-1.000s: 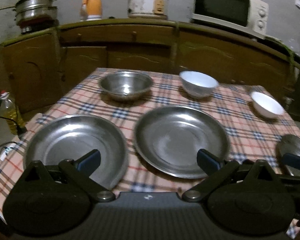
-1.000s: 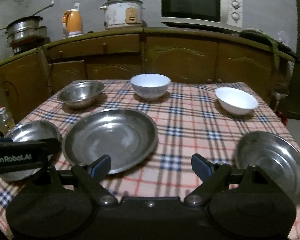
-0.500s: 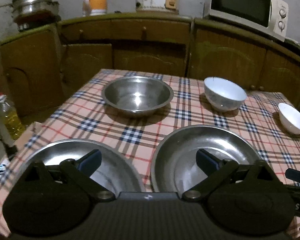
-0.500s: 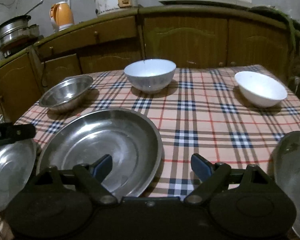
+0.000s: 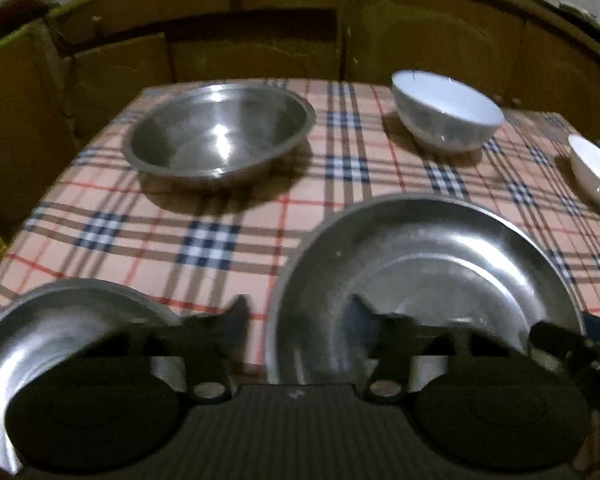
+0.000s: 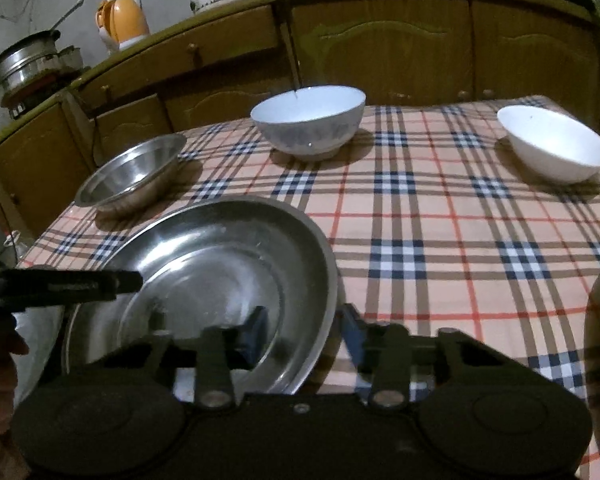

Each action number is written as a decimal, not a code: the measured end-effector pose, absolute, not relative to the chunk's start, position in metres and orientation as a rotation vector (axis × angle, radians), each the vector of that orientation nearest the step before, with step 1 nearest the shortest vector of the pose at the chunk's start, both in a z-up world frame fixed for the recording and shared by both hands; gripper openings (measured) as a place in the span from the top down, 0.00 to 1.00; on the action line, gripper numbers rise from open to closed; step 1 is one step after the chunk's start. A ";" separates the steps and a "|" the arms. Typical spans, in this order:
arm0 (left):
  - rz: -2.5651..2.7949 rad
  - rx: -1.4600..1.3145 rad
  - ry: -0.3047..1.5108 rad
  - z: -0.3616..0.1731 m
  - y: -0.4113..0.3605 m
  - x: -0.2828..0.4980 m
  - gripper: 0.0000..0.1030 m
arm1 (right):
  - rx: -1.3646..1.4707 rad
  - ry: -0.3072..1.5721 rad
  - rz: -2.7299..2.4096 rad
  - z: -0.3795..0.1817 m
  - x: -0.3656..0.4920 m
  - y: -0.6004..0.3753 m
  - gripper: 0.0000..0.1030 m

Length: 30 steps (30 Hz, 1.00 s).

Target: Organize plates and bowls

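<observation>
While both tools are closing, the large steel plate's (image 6: 220, 264) near rim is straddled by the right tool (image 6: 304, 330), pads not yet pressing. That plate's left rim is straddled by the left tool (image 5: 296, 316), between both plates on the checked tabletop (image 5: 228, 236).

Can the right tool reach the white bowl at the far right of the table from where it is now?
Probably yes, but not at once. The right tool is closing across the near rim of the big steel plate. Beyond it only bare tablecloth lies before the white bowl.
</observation>
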State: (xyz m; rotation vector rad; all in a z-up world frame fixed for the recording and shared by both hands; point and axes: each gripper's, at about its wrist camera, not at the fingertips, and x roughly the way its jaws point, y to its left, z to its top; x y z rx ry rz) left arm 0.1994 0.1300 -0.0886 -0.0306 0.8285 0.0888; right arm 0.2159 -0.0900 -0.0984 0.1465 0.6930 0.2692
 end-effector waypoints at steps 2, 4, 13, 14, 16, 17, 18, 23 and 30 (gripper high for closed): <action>0.086 -0.022 0.820 -0.089 0.128 0.200 0.62 | 0.158 0.693 0.263 -0.099 0.217 -0.092 0.67; 0.091 -0.040 0.817 -0.087 0.130 0.198 0.72 | 0.164 0.689 0.246 -0.099 0.218 -0.095 0.72; 0.077 -0.056 0.758 -0.059 0.111 0.175 0.79 | 0.156 0.626 0.211 -0.072 0.195 -0.117 0.76; 0.074 -0.060 0.745 -0.054 0.107 0.171 0.79 | 0.153 0.620 0.206 -0.069 0.192 -0.119 0.76; 0.062 -0.063 0.729 -0.045 0.098 0.163 0.79 | 0.151 0.609 0.194 -0.062 0.184 -0.127 0.76; 0.058 -0.060 0.724 -0.041 0.093 0.160 0.79 | 0.152 0.606 0.187 -0.059 0.180 -0.130 0.76; 0.058 -0.055 0.717 -0.038 0.088 0.156 0.79 | 0.157 0.600 0.182 -0.055 0.175 -0.134 0.76; 0.026 -0.059 0.693 -0.023 0.064 0.138 0.79 | 0.143 0.568 0.140 -0.035 0.152 -0.156 0.76; -0.020 -0.055 0.681 -0.009 0.029 0.129 0.79 | 0.143 0.552 0.082 -0.016 0.130 -0.191 0.76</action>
